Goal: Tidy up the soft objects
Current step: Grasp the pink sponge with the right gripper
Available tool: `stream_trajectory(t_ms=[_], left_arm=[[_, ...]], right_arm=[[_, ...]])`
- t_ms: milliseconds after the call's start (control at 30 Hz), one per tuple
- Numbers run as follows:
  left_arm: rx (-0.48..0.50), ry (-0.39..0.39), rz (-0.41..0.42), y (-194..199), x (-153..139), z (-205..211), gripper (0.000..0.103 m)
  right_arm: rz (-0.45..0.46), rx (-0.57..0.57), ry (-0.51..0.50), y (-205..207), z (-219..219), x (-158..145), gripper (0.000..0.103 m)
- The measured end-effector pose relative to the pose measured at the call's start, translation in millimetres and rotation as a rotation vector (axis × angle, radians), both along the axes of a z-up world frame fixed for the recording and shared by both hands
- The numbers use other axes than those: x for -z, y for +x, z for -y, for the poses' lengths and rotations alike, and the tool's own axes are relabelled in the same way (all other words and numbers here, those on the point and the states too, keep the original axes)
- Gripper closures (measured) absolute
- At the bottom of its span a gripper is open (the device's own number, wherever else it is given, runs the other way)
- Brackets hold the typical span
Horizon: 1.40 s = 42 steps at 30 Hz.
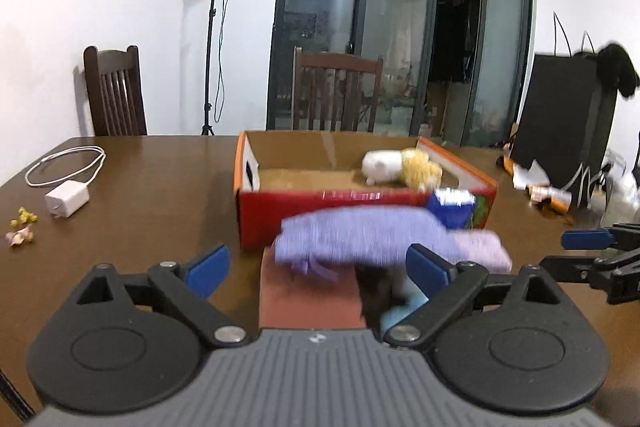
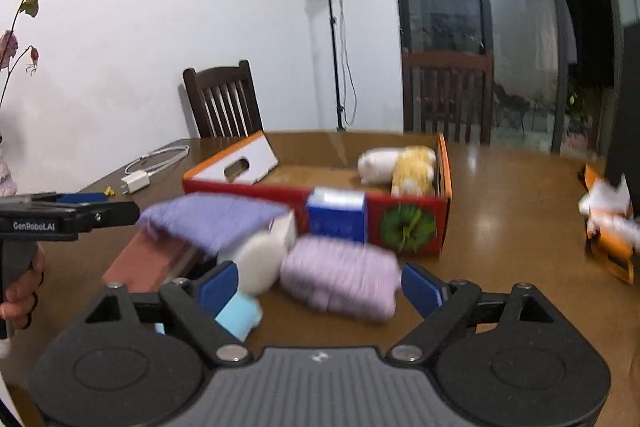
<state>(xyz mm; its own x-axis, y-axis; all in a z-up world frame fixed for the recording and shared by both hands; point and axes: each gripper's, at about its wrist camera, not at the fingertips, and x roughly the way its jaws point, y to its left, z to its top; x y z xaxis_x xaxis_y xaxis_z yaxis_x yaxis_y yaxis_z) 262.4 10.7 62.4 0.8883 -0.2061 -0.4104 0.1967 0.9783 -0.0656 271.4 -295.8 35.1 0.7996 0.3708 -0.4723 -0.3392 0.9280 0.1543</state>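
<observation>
An open red cardboard box (image 1: 360,203) stands mid-table with a white plush (image 1: 382,165) and a yellow plush (image 1: 422,171) inside at its right end. Before it a blue-violet cloth (image 1: 356,237) rests on a reddish-brown block (image 1: 308,299). My left gripper (image 1: 318,267) stands open just short of that cloth, with nothing between its pads. A folded lilac towel (image 2: 340,277) lies on the table, and my right gripper (image 2: 320,285) is open around its near end. Beside the towel sit a white round soft item (image 2: 260,263) and a light-blue one (image 2: 238,313). Both views are blurred.
A small blue carton (image 2: 336,217) leans at the red box's front. A white charger and cable (image 1: 66,201) and small crumpled scraps (image 1: 20,227) lie at the far left. Orange wrappers (image 2: 608,227) lie at the right. Wooden chairs (image 1: 336,91) and a lamp stand (image 1: 212,27) are behind.
</observation>
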Motion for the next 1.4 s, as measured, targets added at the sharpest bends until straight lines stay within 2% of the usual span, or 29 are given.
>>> stream_trajectory(t_ms=[100, 200, 300, 433, 600, 733, 933, 1100, 1233, 1400], left_arm=[[0.003, 0.074, -0.009, -4, 8, 7, 0.006], [0.02, 0.078, -0.019, -8, 16, 13, 0.005], [0.044, 0.062, -0.035, -15, 29, 18, 0.003], [0.049, 0.114, -0.073, -7, 38, 28, 0.003], [0.054, 0.052, -0.069, 2, 38, 28, 0.003], [0.061, 0.04, -0.068, 7, 40, 29, 0.003], [0.098, 0.045, -0.053, 4, 43, 27, 0.003], [0.056, 0.018, -0.064, 0, 41, 10, 0.003], [0.017, 0.002, -0.093, -3, 46, -5, 0.004], [-0.016, -0.022, -0.153, 10, 54, -8, 0.017]], right_arm=[[-0.029, 0.023, 0.032, -16, 1, 14, 0.014], [-0.044, 0.02, 0.055, -25, -2, 27, 0.014], [-0.049, -0.003, 0.015, -31, -11, 36, 0.014], [-0.047, -0.012, -0.055, -37, -17, 44, 0.013], [-0.081, -0.009, -0.073, -35, -15, 52, 0.013], [-0.067, -0.007, -0.071, -32, -18, 46, 0.013], [-0.072, -0.026, 0.024, -16, -24, 40, 0.015], [-0.102, -0.084, 0.102, 5, -40, 39, 0.017], [-0.114, -0.105, 0.124, 19, -54, 37, 0.029], [-0.111, -0.156, 0.147, 25, -73, 38, 0.032]])
